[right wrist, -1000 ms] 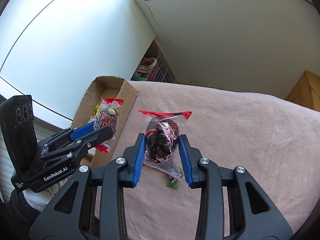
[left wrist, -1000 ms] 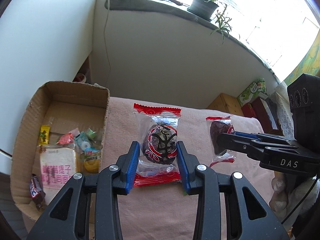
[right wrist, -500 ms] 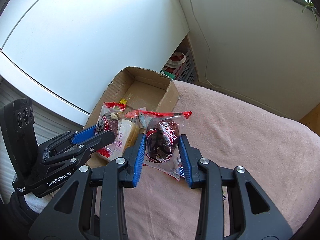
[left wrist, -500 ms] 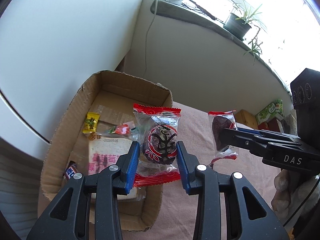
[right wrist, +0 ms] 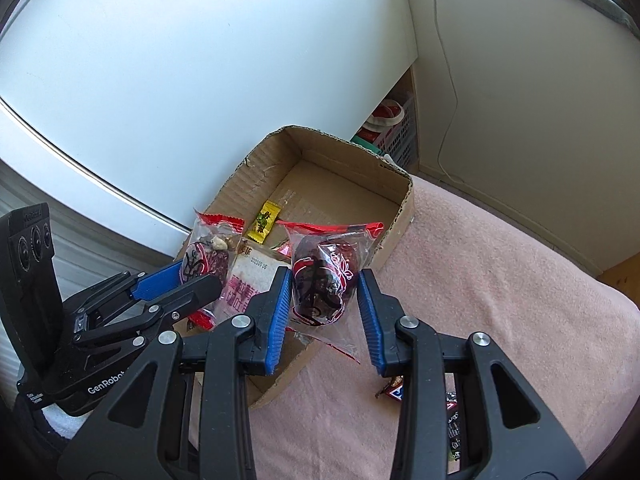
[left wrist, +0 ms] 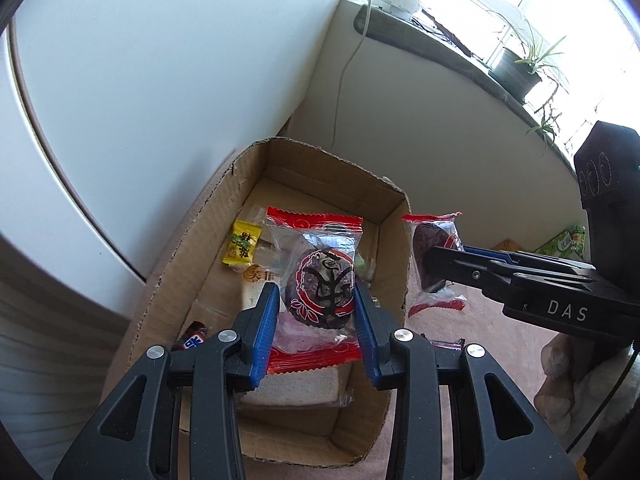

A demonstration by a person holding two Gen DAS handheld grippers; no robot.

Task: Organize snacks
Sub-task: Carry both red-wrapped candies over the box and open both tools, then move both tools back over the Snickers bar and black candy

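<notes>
My left gripper [left wrist: 316, 312] is shut on a red-edged clear packet with a dark round snack [left wrist: 320, 284] and holds it above the open cardboard box [left wrist: 400, 248]. My right gripper [right wrist: 323, 296] is shut on a like packet [right wrist: 324, 280], above the box's near right wall [right wrist: 400, 216]. Each gripper shows in the other's view: the right one [left wrist: 436, 264] beside the box, the left one [right wrist: 196, 280] over it. In the box lie a wrapped bread slice [left wrist: 296, 384], a yellow candy [left wrist: 242, 242] and a small blue-red bar [left wrist: 192, 340].
The box stands on a pink blanket [right wrist: 500, 280], against a white cabinet [right wrist: 200, 80]. Loose small wrappers [right wrist: 394, 392] lie on the blanket under my right gripper. A crate with items [right wrist: 392, 128] sits behind the box. A windowsill with a potted plant [left wrist: 516, 72] runs above.
Both grippers have carried their packets leftward from over the blanket to the box. The left packet now hangs over the box's inside, the right one over its near wall.
</notes>
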